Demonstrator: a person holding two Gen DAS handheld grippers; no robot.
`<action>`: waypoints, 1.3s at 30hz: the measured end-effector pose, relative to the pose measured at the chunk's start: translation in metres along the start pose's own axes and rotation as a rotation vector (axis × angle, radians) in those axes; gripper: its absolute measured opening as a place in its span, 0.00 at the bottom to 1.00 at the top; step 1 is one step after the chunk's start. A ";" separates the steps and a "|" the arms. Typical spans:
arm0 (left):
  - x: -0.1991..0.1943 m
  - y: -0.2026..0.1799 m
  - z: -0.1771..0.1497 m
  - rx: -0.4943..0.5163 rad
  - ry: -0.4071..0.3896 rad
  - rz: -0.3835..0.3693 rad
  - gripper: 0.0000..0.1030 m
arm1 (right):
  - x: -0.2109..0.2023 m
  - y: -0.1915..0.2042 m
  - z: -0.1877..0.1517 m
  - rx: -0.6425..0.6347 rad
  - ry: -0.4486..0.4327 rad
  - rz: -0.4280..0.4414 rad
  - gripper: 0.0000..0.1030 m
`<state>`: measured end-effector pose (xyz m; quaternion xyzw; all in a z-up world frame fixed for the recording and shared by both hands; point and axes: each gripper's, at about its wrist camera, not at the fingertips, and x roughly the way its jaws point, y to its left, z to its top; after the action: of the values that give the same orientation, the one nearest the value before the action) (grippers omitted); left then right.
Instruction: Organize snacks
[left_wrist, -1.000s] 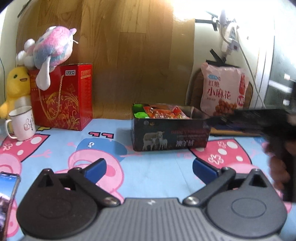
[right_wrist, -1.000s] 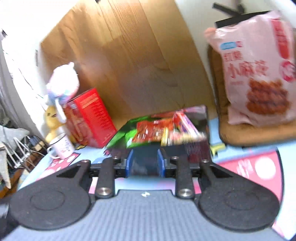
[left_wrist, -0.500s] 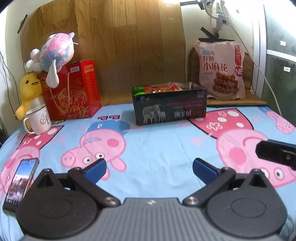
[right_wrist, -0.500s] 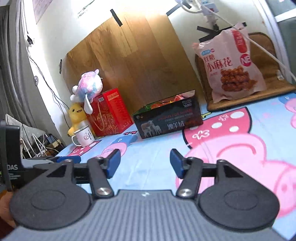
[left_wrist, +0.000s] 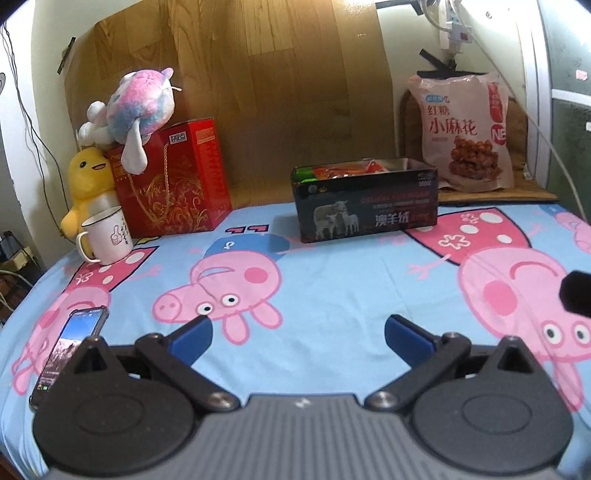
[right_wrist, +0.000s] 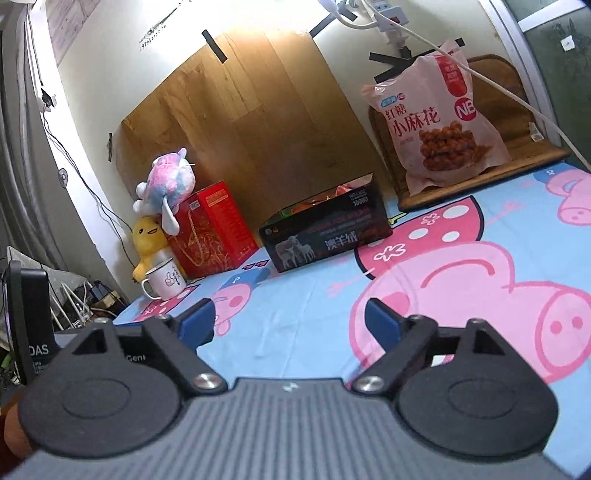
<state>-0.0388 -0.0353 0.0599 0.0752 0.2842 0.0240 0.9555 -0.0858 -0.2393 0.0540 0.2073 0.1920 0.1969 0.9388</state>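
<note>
A black box (left_wrist: 365, 206) with sheep printed on its side stands at the back middle of the table and holds red and green snack packets (left_wrist: 343, 170). It also shows in the right wrist view (right_wrist: 325, 236). A big pink snack bag (left_wrist: 463, 129) leans against the wall on a wooden board at the back right, and shows in the right wrist view too (right_wrist: 436, 122). My left gripper (left_wrist: 298, 338) is open and empty, low over the cloth, well short of the box. My right gripper (right_wrist: 290, 325) is open and empty, also well back from the box.
A red gift box (left_wrist: 177, 181) with a plush toy (left_wrist: 140, 107) on top stands back left, beside a yellow duck plush (left_wrist: 88, 181) and a white mug (left_wrist: 107, 236). A phone (left_wrist: 70, 358) lies at the front left. A Peppa Pig cloth (left_wrist: 332, 288) covers the table.
Both grippers have pulled back from the box toward the front of the table. The right gripper, nearly shut a second ago, has opened wide. The left stayed open.
</note>
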 end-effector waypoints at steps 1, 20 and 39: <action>0.001 0.000 0.000 -0.001 0.005 0.003 1.00 | 0.001 0.000 0.000 0.001 -0.001 -0.001 0.88; 0.034 -0.005 -0.002 0.037 0.062 0.092 1.00 | 0.013 -0.010 -0.006 -0.001 -0.006 -0.029 0.89; 0.044 -0.006 -0.005 0.077 0.075 0.130 1.00 | 0.018 -0.015 -0.006 0.012 0.001 -0.040 0.89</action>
<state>-0.0043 -0.0370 0.0310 0.1290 0.3151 0.0779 0.9370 -0.0688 -0.2416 0.0368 0.2089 0.1978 0.1772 0.9412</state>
